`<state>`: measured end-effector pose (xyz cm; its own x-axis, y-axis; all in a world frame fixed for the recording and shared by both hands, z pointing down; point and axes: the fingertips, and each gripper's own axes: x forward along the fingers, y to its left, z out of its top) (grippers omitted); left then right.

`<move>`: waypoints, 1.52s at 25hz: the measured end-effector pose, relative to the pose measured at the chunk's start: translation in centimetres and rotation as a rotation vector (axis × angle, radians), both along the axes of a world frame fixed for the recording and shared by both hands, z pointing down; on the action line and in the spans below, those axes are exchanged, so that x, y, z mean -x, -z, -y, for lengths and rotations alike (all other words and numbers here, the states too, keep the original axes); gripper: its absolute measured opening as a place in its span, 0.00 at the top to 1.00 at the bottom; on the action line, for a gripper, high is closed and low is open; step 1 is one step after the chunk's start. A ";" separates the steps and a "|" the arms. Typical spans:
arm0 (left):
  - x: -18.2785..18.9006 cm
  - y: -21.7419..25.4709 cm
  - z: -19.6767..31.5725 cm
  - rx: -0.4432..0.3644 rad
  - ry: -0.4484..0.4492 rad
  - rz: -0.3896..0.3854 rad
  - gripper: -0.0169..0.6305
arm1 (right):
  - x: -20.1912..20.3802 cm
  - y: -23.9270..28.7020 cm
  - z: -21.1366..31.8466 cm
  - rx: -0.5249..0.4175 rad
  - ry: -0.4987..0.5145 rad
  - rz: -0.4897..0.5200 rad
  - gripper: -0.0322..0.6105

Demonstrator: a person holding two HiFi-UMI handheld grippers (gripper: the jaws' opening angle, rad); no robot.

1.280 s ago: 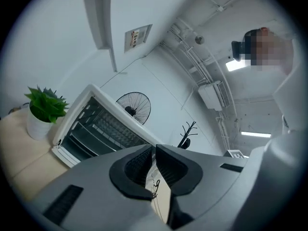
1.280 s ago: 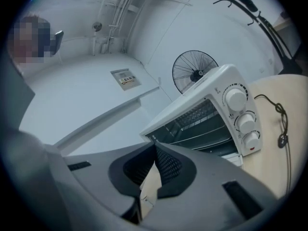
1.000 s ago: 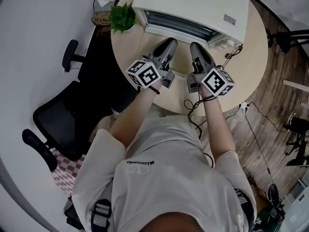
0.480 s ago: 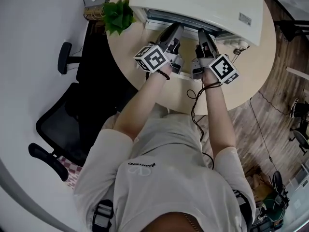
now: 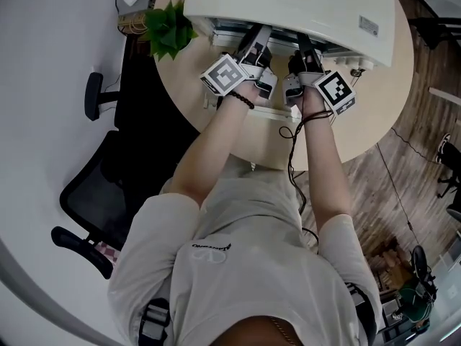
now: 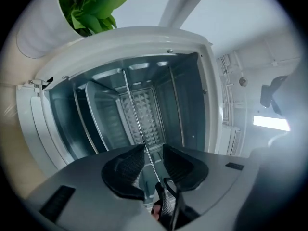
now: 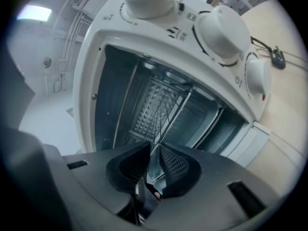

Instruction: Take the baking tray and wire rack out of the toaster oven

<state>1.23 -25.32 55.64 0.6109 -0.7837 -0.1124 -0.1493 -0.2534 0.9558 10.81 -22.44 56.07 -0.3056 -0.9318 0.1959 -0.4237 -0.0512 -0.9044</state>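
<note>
Now both grippers have closed the last stretch. A second ago they hovered over the round table (image 5: 367, 114), short of the toaster oven (image 5: 288, 9), and their noses now reach into its open mouth, under the white casing. The left gripper (image 6: 153, 150) has its jaws opening, with a clear gap between the pads and a thin metal bar running straight through it. The right gripper (image 7: 154, 148) has its jaws narrow but not pinched, and the same sort of thin edge passes between them. Neither pair of pads seems to press on the metal yet, so I judge this to be the lining-up just before a two-handed grip, with nothing pulled out so far. The bar looks like the front of the wire rack (image 6: 137, 124), seen edge-on on the middle rails inside the cavity; in the right gripper view its wires fan back toward the dimpled rear wall. A flat, dull sheet on the level below it looks like the baking tray (image 6: 103, 119), also fully inside. The door (image 6: 36, 124) hangs open, and the white knobs (image 7: 225, 32) sit beside the cavity.
</note>
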 end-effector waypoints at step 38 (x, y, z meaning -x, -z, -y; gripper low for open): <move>-0.1 -0.9 -1.1 0.082 -0.028 -0.194 0.95 | -0.3 -0.6 -0.7 -0.052 -0.150 0.311 0.94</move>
